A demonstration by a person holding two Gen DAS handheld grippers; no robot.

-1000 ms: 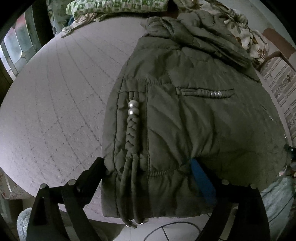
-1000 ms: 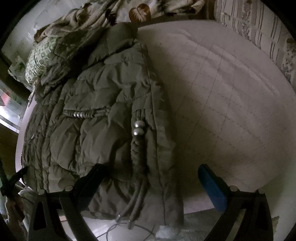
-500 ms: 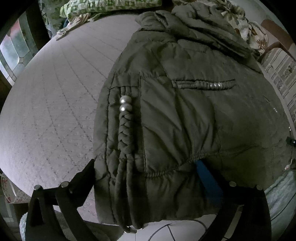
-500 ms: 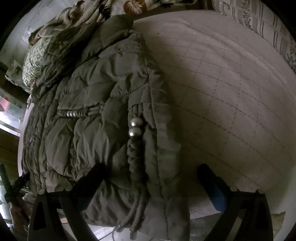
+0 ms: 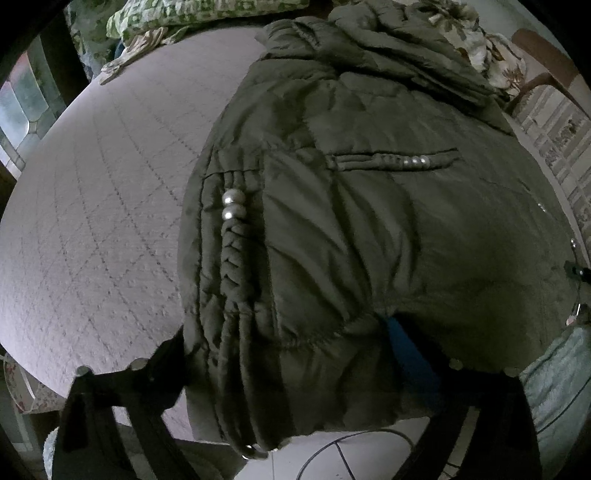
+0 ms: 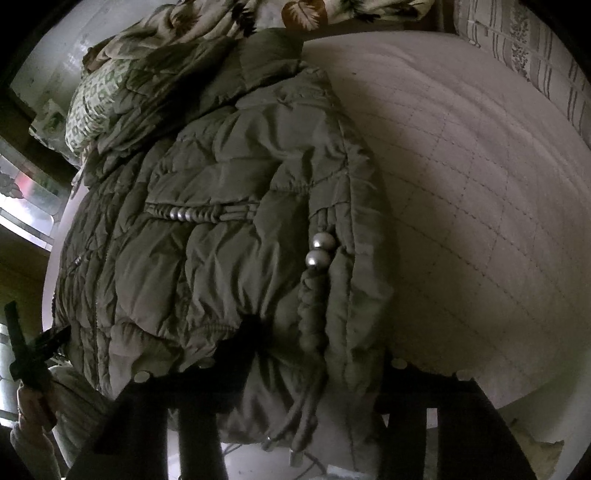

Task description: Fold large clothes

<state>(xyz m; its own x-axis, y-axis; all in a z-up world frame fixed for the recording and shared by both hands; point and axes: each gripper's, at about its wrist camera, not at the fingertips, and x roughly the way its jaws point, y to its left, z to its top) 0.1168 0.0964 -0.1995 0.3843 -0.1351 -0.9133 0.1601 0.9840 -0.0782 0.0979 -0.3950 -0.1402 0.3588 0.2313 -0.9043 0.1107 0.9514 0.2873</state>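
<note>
An olive puffer jacket [image 5: 369, 229] lies spread on a quilted bed [image 5: 92, 221], its hem hanging over the near edge toward both tools. The left gripper [image 5: 288, 354] is spread wide, its dark finger [image 5: 162, 358] at the jacket's left edge and its blue-padded finger [image 5: 406, 350] pressed into the fabric further right, so the hem bulges between them; whether the cloth is actually pinched cannot be told. The right gripper [image 6: 317, 354] likewise straddles the hem [image 6: 280, 398], one dark finger [image 6: 236, 350] dug into a fold left of the braided cord [image 6: 310, 317], the other finger hidden under the jacket's right edge; its grip cannot be told either. Two silver beads [image 6: 319, 249] sit on the cord just ahead of the right tool. Patterned pillows [image 5: 207, 11] lie beyond the jacket's collar, far from both tools.
</note>
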